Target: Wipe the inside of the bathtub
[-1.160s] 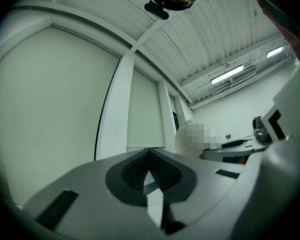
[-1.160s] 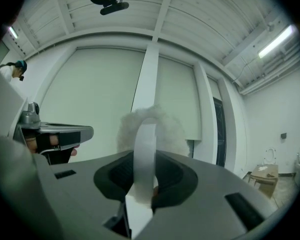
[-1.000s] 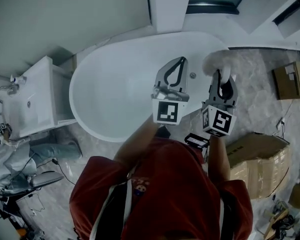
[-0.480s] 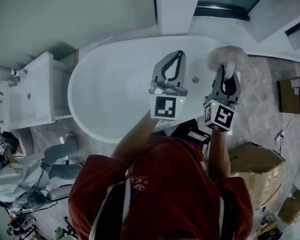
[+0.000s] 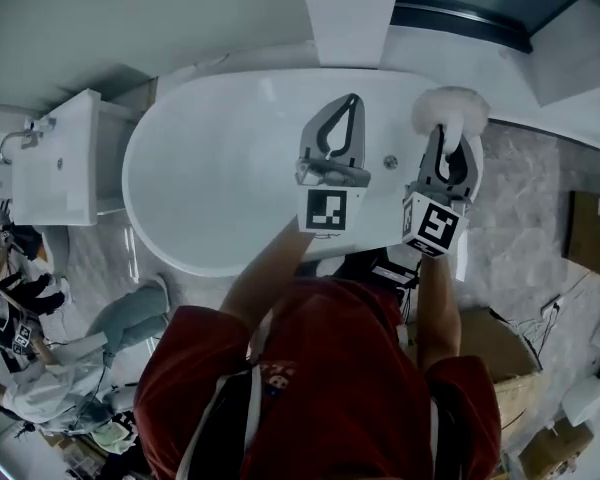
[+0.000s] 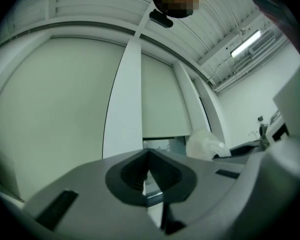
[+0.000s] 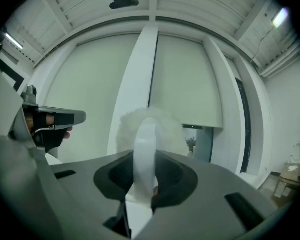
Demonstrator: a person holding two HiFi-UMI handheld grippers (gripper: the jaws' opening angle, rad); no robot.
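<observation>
Both held above the glossy white oval bathtub (image 5: pixel 210 163), right gripper (image 5: pixel 446 138) clamped on a fluffy white duster (image 5: pixel 450 108), left gripper (image 5: pixel 354 102) jaws together and empty, wiping likely starts by lowering the duster inside

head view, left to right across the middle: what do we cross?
Washbasin → bathtub → left gripper, shut and empty → tub drain → right gripper, shut on the fluffy white duster → cardboard box.
</observation>
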